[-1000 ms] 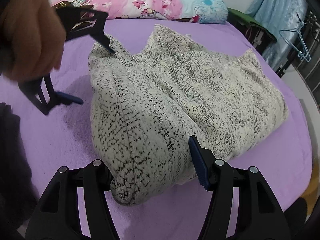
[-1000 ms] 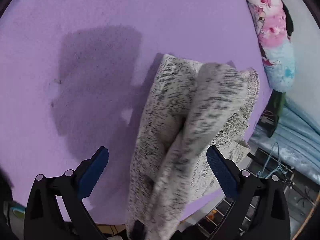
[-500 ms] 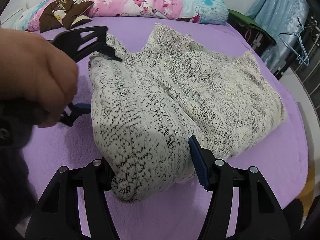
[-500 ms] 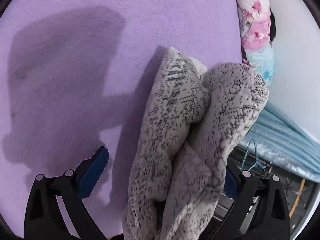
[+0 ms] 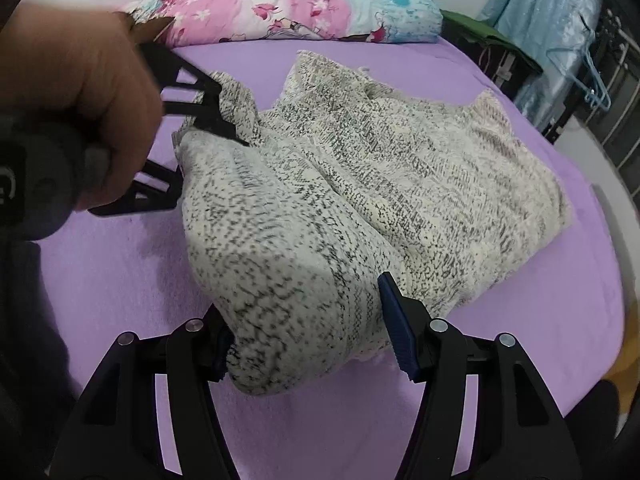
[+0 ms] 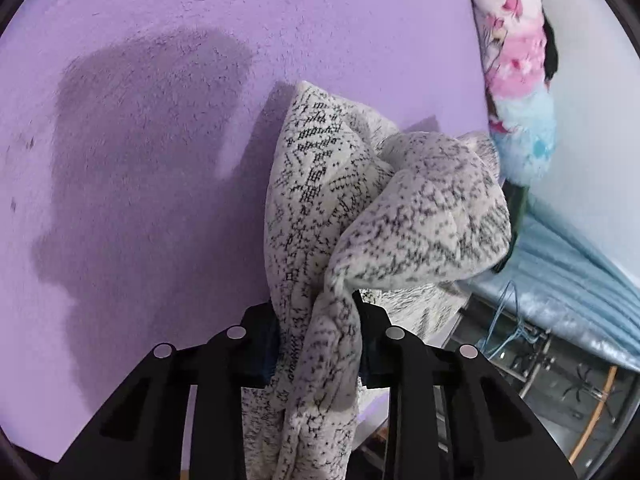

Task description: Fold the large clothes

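Note:
A large cream sweater with black speckles point(image 5: 360, 184) lies bunched on the purple bed point(image 5: 120, 272). My left gripper point(image 5: 308, 344) is open, its jaws spread around the sweater's near corner fold. My right gripper point(image 6: 318, 344) is shut on a gathered fold of the sweater point(image 6: 400, 216), which bulges ahead of the jaws. In the left wrist view the right gripper point(image 5: 224, 132) shows at the sweater's far left corner, with the hand point(image 5: 80, 112) holding it.
A pink and blue floral quilt roll point(image 5: 304, 12) lies along the head of the bed. A blue curtain point(image 5: 552, 8) and a hanger point(image 5: 592, 84) are at the right, beyond the bed's edge. A dark rack point(image 6: 540, 360) stands off the bed.
My right gripper has closed from wide open onto the sweater's fold. The hand has come nearer in the left wrist view. The left gripper has stayed open at the near corner.

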Tool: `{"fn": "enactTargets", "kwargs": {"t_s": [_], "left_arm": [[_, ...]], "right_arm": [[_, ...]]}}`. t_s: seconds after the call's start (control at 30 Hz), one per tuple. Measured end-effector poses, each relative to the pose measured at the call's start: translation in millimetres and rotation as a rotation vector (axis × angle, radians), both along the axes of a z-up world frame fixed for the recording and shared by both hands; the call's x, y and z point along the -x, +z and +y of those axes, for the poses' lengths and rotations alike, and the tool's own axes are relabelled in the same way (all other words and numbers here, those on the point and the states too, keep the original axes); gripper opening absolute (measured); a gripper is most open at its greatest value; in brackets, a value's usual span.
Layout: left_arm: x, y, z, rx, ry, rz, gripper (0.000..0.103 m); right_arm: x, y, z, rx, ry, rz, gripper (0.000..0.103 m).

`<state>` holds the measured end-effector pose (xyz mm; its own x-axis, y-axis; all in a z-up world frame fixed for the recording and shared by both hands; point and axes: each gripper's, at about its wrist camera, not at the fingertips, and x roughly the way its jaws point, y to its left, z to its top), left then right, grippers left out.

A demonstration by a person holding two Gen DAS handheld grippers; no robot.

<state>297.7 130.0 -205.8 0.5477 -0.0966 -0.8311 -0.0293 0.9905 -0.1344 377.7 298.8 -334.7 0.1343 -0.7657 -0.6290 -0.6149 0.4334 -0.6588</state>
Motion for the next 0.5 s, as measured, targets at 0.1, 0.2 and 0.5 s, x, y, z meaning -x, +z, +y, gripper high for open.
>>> {"fn": "enactTargets", "kwargs": {"t_s": [0.1, 0.2, 0.5], "left_arm": [[2, 4, 3, 0.015, -0.006, -0.007, 0.058], [10, 13, 5, 0.033, -0.016, -0.028, 0.058], [48, 63, 28, 0.207, -0.191, -0.243, 0.059]], "right_arm": [[-2, 25, -8, -0.086, -0.055, -0.008, 0.025], [-16, 56, -30, -0.187, -0.129, -0.008, 0.025], [-28, 122, -106, -0.443, -0.224, -0.034, 0.024]]}}
